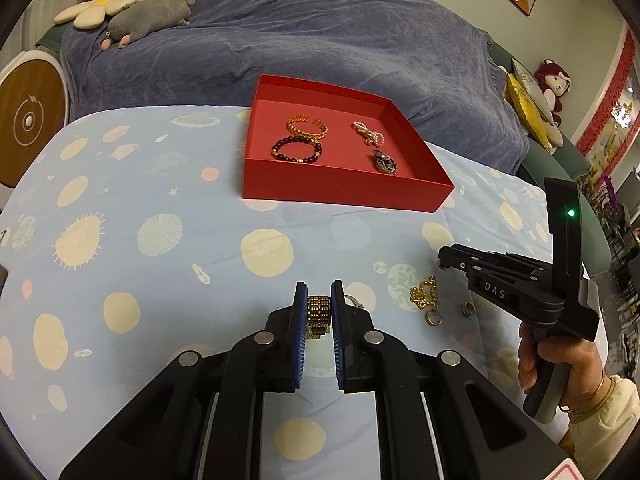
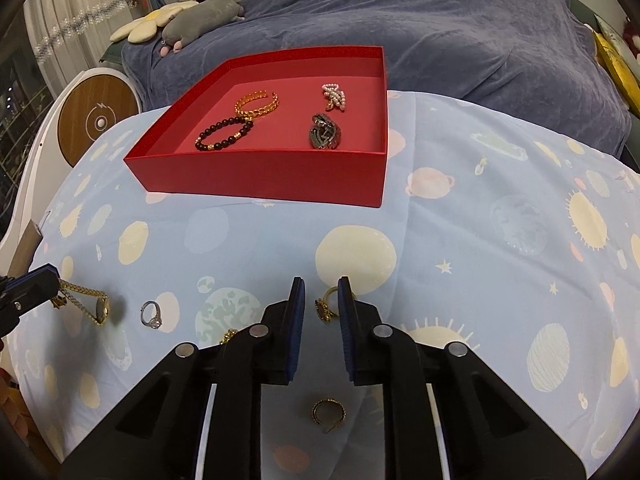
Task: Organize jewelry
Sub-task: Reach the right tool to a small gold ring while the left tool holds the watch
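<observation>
Both your views are dim and warm-toned, indoor light, colours a bit muted. Heavy fisheye bending: the tabletop cloth (image 1: 160,208) bulges like a dome and black vignette eats every corner. Centre stays sharp, and the red box (image 1: 344,192) reads crisp with a soft shadow along its near wall. Your right wrist view shows a smudgy grey shadow beside the gold watch (image 2: 86,300). A green indicator light (image 1: 571,213) glows with slight bloom. Edges smear, the far right especially.

Red box (image 1: 340,190): open, holding gold bangle (image 1: 307,125), dark bead bracelet (image 1: 297,149), pearl piece (image 1: 369,133), grey brooch (image 1: 385,162).
Gold watch (image 1: 319,316): near box's front, pinched, possibly lifted.
</observation>
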Action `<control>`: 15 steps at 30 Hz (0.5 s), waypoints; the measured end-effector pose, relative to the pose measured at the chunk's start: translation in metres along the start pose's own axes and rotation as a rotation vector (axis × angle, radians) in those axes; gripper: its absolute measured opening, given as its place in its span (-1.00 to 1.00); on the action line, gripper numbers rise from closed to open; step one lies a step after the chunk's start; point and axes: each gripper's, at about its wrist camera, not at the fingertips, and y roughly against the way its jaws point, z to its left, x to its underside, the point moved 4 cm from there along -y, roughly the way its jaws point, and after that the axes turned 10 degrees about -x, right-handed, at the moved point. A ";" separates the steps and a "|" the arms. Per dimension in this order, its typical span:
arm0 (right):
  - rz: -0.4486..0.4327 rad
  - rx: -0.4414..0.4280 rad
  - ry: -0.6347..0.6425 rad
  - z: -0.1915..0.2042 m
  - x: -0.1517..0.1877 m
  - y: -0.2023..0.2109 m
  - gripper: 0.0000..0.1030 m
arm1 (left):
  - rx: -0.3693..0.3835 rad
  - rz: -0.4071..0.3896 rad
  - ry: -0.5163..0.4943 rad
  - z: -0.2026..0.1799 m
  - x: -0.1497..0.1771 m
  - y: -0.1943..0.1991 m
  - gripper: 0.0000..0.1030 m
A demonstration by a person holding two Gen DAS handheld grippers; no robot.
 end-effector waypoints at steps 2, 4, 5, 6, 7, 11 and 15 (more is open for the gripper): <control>0.018 0.004 -0.002 -0.002 0.004 -0.005 -0.76 | -0.001 0.003 0.007 0.004 0.000 0.000 -0.83; 0.013 0.011 0.005 -0.001 0.005 -0.006 -0.76 | -0.001 0.004 0.011 0.005 0.000 0.000 -0.83; 0.014 0.009 0.010 0.001 0.005 -0.005 -0.77 | -0.001 0.003 0.011 0.006 0.000 0.000 -0.83; 0.013 0.009 0.013 0.002 0.006 -0.005 -0.79 | -0.001 0.002 0.013 0.006 -0.001 0.001 -0.83; 0.011 0.012 0.016 0.003 0.006 -0.004 -0.79 | -0.001 0.002 0.013 0.006 -0.001 0.001 -0.83; 0.005 0.000 0.009 0.005 0.007 -0.001 -0.83 | -0.006 0.004 0.013 0.007 -0.001 0.000 -0.83; -0.017 -0.018 0.001 0.006 0.005 0.010 -0.83 | -0.008 0.003 0.020 0.008 -0.003 -0.001 -0.83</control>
